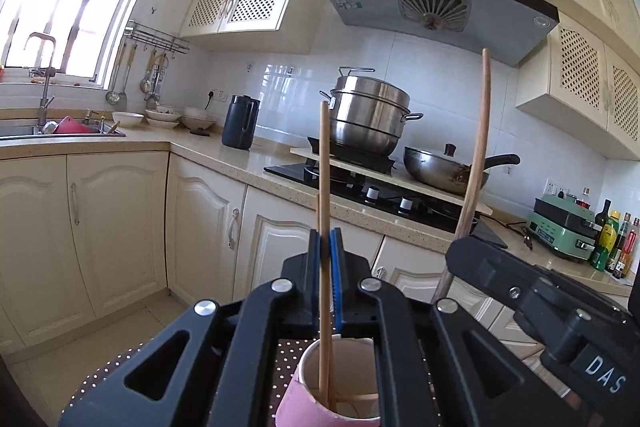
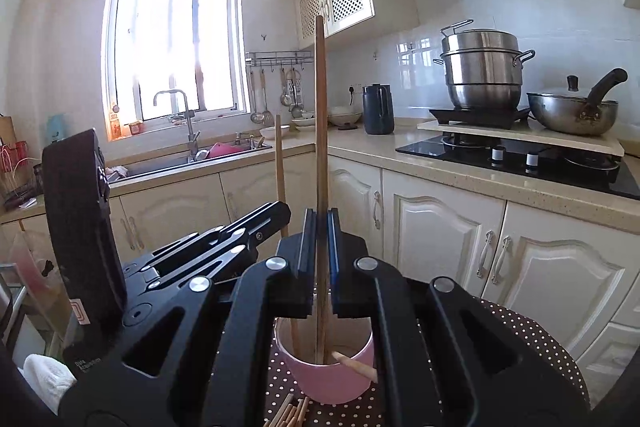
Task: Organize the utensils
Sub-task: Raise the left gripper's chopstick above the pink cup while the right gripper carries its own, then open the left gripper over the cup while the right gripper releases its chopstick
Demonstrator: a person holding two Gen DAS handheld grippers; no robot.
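Pink cup [image 2: 326, 375] holds chopsticks [image 2: 320, 307]

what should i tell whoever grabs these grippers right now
Left gripper: shut on a light chopstick, upright, lower end inside the pink cup.
Right gripper: shut on a darker chopstick, upright, lower end also in the cup.
Done: one chopstick already lies in the cup.
Left: release both, then load the loose sticks lying on the dotted cloth beside the cup.
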